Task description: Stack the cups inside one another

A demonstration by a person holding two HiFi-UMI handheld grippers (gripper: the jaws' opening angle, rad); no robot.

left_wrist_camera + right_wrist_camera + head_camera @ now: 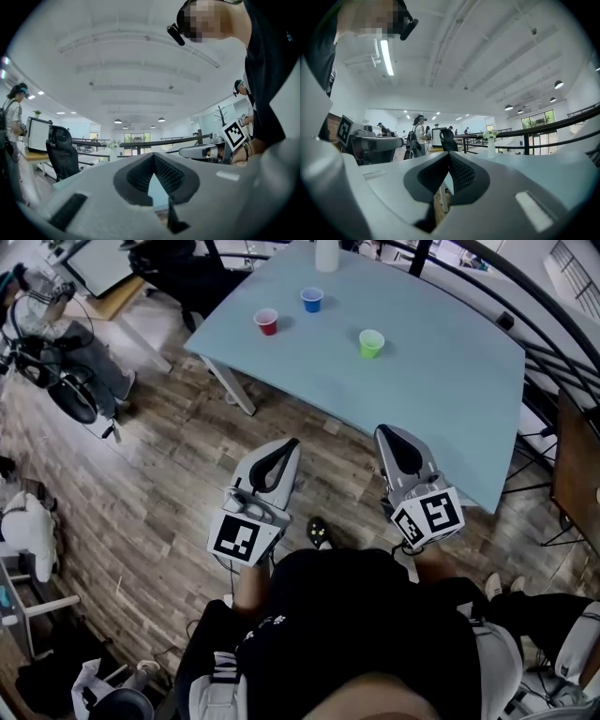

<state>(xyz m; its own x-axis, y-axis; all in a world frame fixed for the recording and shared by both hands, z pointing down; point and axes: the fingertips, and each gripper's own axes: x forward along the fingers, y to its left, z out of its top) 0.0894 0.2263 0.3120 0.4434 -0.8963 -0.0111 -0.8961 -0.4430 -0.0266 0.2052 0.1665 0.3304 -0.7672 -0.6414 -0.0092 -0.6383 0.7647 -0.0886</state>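
Observation:
Three small cups stand apart on the light-blue table: a red cup, a blue cup behind it, and a green cup to the right. Both grippers are held level in front of the person's body, short of the table's near edge and well away from the cups. The left gripper has its tips together with nothing between them. The right gripper is shut and empty too. Neither gripper view shows the cups.
A white vase stands at the table's far edge. A black office chair and a desk sit beyond the table's left corner. A person is at the far left. A dark railing runs along the right.

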